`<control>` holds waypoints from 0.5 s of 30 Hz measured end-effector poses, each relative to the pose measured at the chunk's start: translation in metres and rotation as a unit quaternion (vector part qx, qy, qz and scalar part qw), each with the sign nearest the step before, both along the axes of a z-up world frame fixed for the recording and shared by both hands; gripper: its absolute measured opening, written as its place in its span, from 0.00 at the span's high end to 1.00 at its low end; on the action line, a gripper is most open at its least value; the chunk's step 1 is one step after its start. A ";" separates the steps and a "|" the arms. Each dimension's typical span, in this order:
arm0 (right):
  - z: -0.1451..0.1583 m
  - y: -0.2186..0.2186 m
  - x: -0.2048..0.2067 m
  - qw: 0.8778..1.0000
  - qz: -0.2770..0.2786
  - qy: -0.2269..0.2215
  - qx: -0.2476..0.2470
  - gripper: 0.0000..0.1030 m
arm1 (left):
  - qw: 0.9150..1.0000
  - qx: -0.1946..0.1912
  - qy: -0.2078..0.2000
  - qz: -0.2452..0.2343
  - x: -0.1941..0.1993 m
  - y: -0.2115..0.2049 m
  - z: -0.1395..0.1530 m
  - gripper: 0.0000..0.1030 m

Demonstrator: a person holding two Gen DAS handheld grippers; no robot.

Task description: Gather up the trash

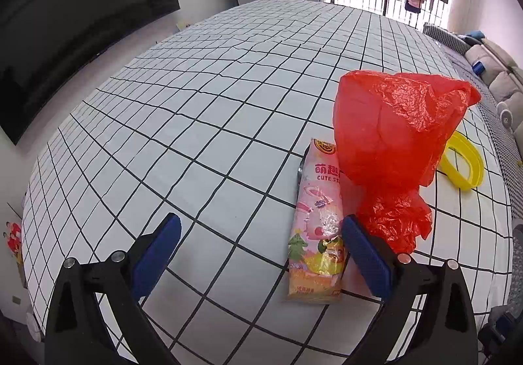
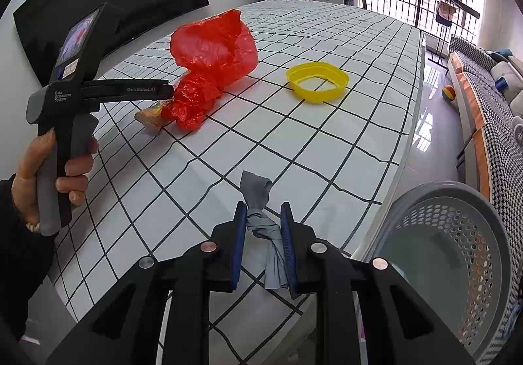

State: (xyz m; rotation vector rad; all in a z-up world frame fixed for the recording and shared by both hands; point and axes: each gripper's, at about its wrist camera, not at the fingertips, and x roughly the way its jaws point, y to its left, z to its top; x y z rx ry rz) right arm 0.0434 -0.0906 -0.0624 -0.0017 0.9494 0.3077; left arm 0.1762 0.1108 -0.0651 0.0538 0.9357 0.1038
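Your left tongs [image 1: 261,254] are spread wide, low over the grid-cloth surface [image 1: 202,123], pads clear of everything. The pink snack packet [image 1: 315,234] lies flat on the surface between the pads, hard up against the right-hand blue pad [image 1: 366,257]; whether it actually touches that pad I can't tell. The packet's far end runs under the red plastic bag [image 1: 392,136], which stands crumpled just beyond and to the right of the tongs. The bag's knotted lower part sits right behind the right-hand finger. The yellow plastic rim [image 1: 464,165] lies on the surface past the bag, partly hidden by it.

Your right tongs [image 2: 263,234] are nearly pressed together, pinching a twisted grey-blue rag [image 2: 261,224]. The knot sits between the blue pads; one end sticks up past the fingertips and the other hangs down toward the camera. The rag is held over the near edge of the surface.

From the right wrist view, your left hand [image 2: 49,169] grips the other tool's handle at far left. That tool's finger reaches over the packet end [image 2: 150,116] beside the red bag [image 2: 212,51]. The yellow rim [image 2: 317,80] is well apart from both tongs, mid-surface. A grey perforated basket [image 2: 457,234] stands off the surface edge at lower right, just beside the right tongs.
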 end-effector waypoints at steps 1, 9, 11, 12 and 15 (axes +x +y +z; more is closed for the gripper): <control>0.000 0.000 0.000 1.000 0.000 0.001 0.000 0.80 | 1.000 0.003 0.001 -0.001 0.002 -0.001 -0.002 0.06; -0.002 0.000 -0.001 1.000 -0.002 0.003 -0.002 0.80 | 1.000 0.018 0.003 -0.009 0.010 -0.008 -0.011 0.06; -0.002 -0.001 -0.001 1.000 -0.004 0.004 -0.001 0.80 | 1.000 0.022 0.006 -0.009 0.012 -0.009 -0.014 0.06; -0.002 -0.002 -0.002 1.000 -0.004 0.004 -0.001 0.80 | 1.000 0.019 0.007 -0.010 0.013 -0.008 -0.015 0.07; -0.002 -0.004 -0.003 1.000 -0.007 0.004 0.000 0.80 | 1.000 0.013 0.001 -0.012 0.015 -0.008 -0.014 0.20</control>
